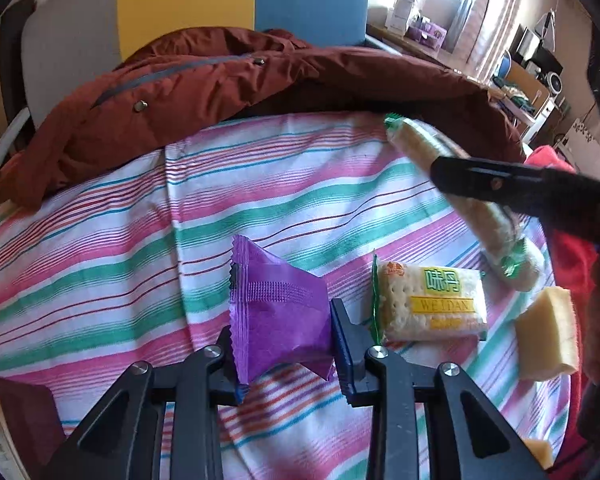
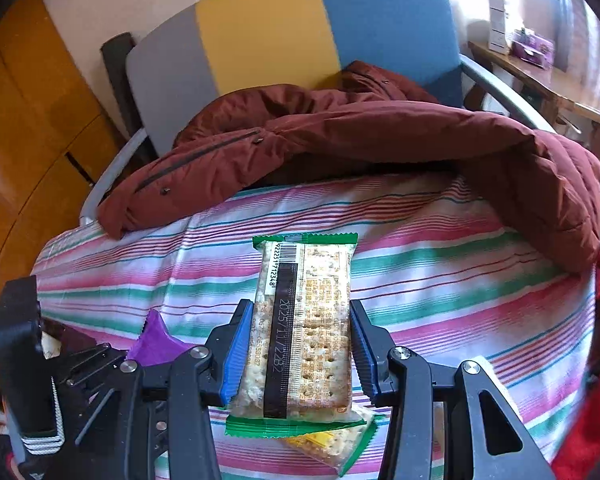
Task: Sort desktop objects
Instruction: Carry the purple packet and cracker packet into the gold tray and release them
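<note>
A dark red jacket [image 1: 228, 92] lies across the far edge of the striped desk [image 1: 100, 240]. The right hand-held gripper [image 2: 298, 344] grips a long cracker pack [image 2: 304, 320], raised above the cloth. The left hand-held gripper [image 1: 282, 344] is clenched on a purple packet [image 1: 276, 312]. Just beside it a yellow-labelled cracker pack [image 1: 432, 304] lies flat, with a yellow sponge [image 1: 548, 332] near the desk's right edge.

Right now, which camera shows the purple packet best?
The left wrist view: the purple packet fills the space between the left gripper fingers, seam and crimped edge visible. The right wrist view shows only a purple corner beside the gripper.
</note>
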